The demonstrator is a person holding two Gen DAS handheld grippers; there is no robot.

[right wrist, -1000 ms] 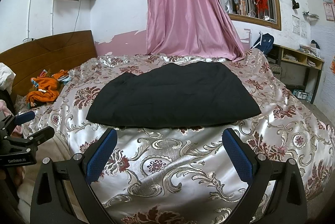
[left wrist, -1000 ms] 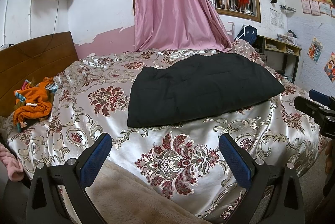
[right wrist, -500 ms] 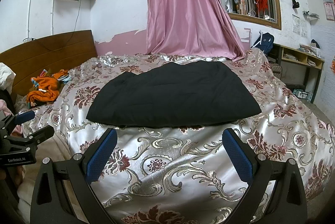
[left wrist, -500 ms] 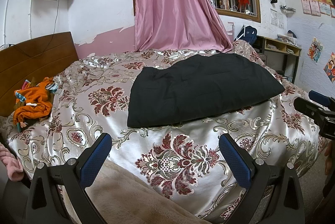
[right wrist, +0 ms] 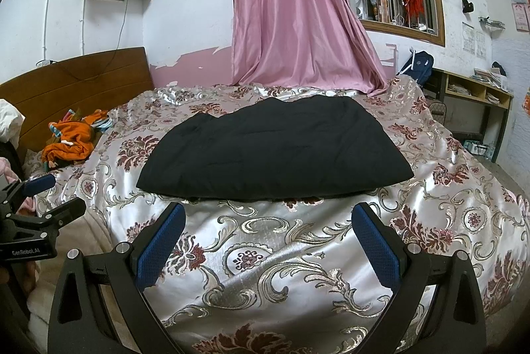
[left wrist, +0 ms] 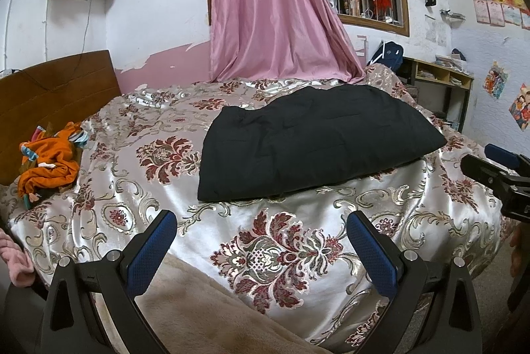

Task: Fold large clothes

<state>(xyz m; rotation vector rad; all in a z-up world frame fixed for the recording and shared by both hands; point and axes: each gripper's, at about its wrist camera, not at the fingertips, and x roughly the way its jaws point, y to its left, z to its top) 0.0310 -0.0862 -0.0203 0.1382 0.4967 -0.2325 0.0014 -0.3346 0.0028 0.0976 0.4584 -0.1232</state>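
Observation:
A large black garment lies folded flat on the floral satin bedspread; it also shows in the right wrist view. My left gripper is open and empty, held back from the garment's near edge over the bedspread. My right gripper is open and empty, its blue pads just short of the garment's near edge. Each gripper shows at the side of the other's view: the right one, the left one.
A crumpled orange garment lies at the far left by the wooden headboard. A beige blanket covers the near bed corner. A pink curtain hangs behind the bed. A desk stands at the right.

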